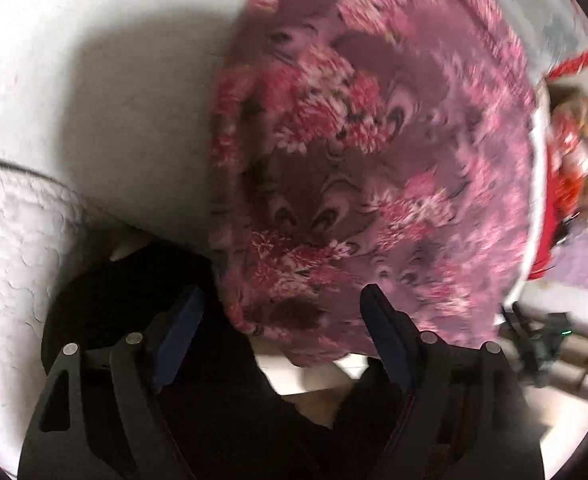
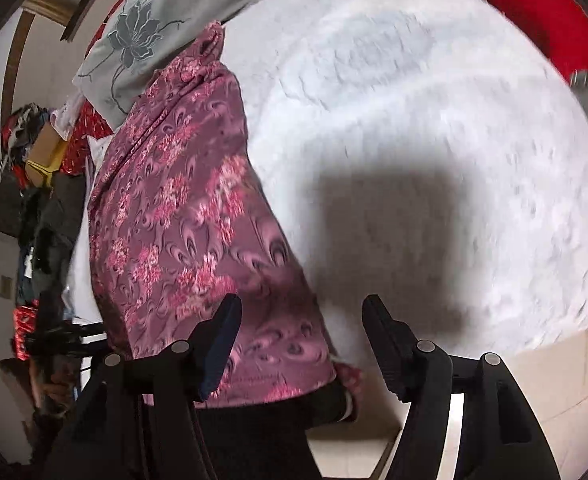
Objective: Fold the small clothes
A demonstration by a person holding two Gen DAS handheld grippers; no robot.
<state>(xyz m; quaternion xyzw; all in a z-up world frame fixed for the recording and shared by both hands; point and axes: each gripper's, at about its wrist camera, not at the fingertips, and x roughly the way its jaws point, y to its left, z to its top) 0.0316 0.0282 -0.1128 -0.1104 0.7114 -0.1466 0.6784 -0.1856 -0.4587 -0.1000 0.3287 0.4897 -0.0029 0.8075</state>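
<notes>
While both grippers are empty, jaws apart: left gripper (image 1: pixel 282 312) and right gripper (image 2: pixel 301 320) sit at the near hem of the floral garment (image 2: pixel 182 208) flat on the white bed (image 2: pixel 433 140). Pinch hem corners only, lift together, keep the fold square.

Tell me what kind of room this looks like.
Most likely a bedroom at home. A white fluffy bedspread covers a bed, a grey flower-print pillow lies at its far end, and a purple floral garment is spread on it. Clothes are piled on a cluttered side shelf.
</notes>
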